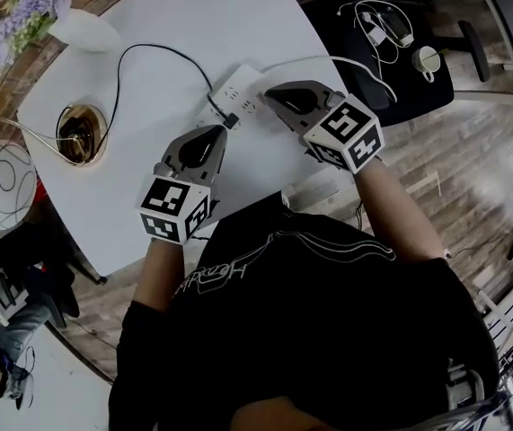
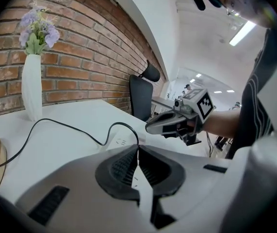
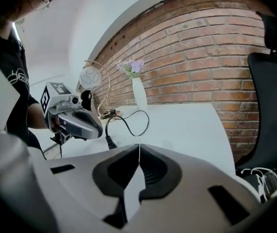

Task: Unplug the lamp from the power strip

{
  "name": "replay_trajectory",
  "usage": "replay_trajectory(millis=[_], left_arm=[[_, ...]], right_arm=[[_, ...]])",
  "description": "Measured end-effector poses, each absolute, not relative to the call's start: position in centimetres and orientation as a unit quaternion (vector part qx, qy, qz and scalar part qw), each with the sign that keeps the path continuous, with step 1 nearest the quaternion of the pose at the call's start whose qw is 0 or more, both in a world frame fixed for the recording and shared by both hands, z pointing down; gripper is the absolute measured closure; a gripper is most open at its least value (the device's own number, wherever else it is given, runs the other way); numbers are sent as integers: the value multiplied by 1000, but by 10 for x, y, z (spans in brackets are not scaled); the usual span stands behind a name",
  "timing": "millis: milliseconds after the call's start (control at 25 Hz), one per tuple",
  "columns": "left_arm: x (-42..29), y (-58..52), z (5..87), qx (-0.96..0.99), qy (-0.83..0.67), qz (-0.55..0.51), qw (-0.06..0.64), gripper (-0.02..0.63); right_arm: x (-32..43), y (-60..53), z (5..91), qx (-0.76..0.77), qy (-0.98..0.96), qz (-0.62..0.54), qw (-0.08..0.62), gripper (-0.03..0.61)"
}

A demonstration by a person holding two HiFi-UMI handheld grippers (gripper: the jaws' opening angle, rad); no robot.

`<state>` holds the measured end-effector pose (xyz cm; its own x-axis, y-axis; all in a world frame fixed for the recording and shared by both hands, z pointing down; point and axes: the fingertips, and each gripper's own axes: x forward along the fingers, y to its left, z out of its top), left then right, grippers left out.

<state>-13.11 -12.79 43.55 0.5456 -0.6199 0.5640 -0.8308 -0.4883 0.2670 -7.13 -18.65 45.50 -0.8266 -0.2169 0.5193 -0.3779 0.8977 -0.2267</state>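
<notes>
A white power strip [image 1: 238, 90] lies near the table's right edge, with a black plug [image 1: 230, 120] at its near side. The plug's black cable [image 1: 153, 50] loops back to the lamp's gold base [image 1: 81, 133]. My left gripper [image 1: 221, 133] is shut, its tip right beside the plug; in the left gripper view the cable [image 2: 70, 126] drops out of sight behind the closed jaws. My right gripper [image 1: 272, 95] is shut too, hovering over the strip's right end. The right gripper view shows the plug [image 3: 110, 142] standing upright just off the left gripper [image 3: 98, 128].
A white vase with purple flowers [image 1: 76, 25] stands at the table's far left. The lamp's wire globe [image 1: 0, 182] hangs past the left edge. A black chair [image 1: 391, 34] holding cables and a charger sits right of the table. The strip's white cord [image 1: 328, 59] runs off that way.
</notes>
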Motion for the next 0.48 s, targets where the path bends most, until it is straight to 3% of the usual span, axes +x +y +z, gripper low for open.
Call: replay_trajectory(millis=[480], left_arm=[[-125, -130, 449, 844, -418, 234, 243, 609]], right_arm=[[-80, -190, 482, 157, -937, 128, 284, 581]])
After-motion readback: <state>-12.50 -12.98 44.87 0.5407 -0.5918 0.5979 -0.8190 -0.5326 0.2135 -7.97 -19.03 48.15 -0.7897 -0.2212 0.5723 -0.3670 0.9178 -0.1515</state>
